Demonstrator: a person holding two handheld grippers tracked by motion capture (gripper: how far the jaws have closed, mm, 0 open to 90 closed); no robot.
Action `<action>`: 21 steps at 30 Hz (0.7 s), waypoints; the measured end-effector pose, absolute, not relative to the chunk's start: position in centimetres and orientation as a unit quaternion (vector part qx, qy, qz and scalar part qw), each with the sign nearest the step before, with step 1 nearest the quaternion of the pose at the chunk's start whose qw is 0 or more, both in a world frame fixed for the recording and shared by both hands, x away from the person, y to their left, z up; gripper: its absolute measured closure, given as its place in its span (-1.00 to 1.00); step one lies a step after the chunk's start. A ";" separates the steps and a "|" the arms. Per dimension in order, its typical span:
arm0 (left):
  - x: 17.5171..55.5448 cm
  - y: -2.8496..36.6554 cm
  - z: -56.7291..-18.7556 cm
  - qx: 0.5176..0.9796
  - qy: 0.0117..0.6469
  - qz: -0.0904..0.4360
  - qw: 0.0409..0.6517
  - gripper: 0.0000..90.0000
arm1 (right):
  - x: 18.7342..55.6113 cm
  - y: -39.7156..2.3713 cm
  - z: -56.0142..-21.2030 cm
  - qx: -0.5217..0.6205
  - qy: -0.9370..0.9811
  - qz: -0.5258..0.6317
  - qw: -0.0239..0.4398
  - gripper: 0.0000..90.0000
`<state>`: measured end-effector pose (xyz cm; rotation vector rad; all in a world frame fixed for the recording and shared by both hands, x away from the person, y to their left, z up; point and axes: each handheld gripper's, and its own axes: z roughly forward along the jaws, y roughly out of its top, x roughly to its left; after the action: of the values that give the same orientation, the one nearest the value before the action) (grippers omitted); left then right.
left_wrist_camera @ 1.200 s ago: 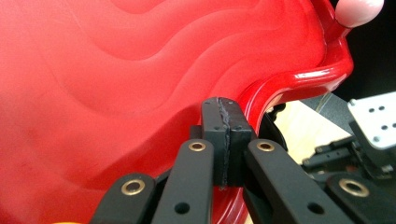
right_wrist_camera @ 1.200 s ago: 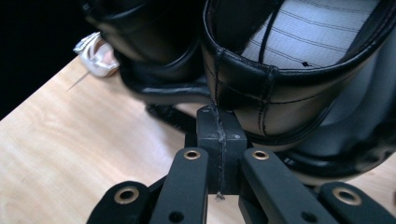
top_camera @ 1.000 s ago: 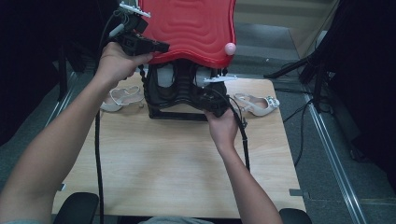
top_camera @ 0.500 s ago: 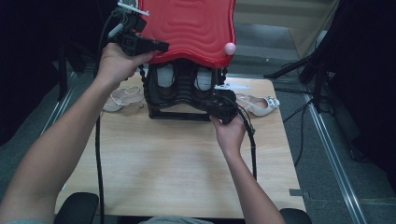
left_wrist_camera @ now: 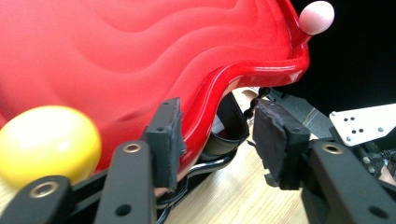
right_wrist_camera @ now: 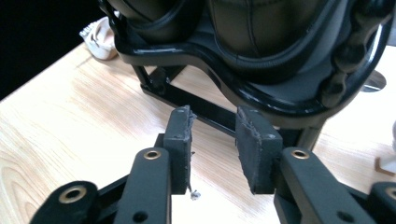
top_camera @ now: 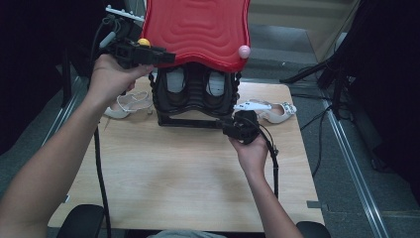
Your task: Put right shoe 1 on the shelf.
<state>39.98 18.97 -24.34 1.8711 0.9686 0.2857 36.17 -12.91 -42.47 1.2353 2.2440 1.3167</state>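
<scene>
A black shoe rack (top_camera: 193, 99) with a red wavy top (top_camera: 198, 29) stands at the back of the wooden table (top_camera: 173, 168), with shoes inside it. A yellow ball (top_camera: 143, 42) and a pink ball (top_camera: 244, 51) sit on the top's corners. My left gripper (top_camera: 163, 55) is at the red top's left edge (left_wrist_camera: 140, 56); its jaws have just been opening, and the rim runs past one pad (left_wrist_camera: 166, 135) ungripped. My right gripper (top_camera: 229, 130) is low at the rack's front right. Its jaws have just been opening too, with nothing between them, facing the black base bar (right_wrist_camera: 210, 112).
A white sandal (top_camera: 126, 104) lies left of the rack and another (top_camera: 270, 110) to its right. The table's near half is bare wood. Dark stands and cables crowd the floor at the right.
Both grippers were shut on the rack and now stand open. The left one has drawn a little left off the red rim. The right one has dropped toward the table's front, off the rack's side.
</scene>
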 end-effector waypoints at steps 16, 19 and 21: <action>37.0 19.4 -27.4 0.796 0.375 0.088 0.467 0.08 | 35.3 -15.3 -44.8 0.450 0.766 0.456 0.057 -0.02; 36.7 19.4 -28.1 0.796 0.376 0.084 0.467 0.07 | 35.2 -15.6 -45.2 0.451 0.769 0.450 0.050 -0.12; 36.5 19.4 -28.7 0.796 0.376 0.081 0.468 0.06 | 35.1 -15.8 -45.4 0.453 0.766 0.453 0.048 -0.17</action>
<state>36.51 19.43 -28.67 1.9525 0.9228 0.1979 35.07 -15.78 -45.45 1.3827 2.3355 1.3830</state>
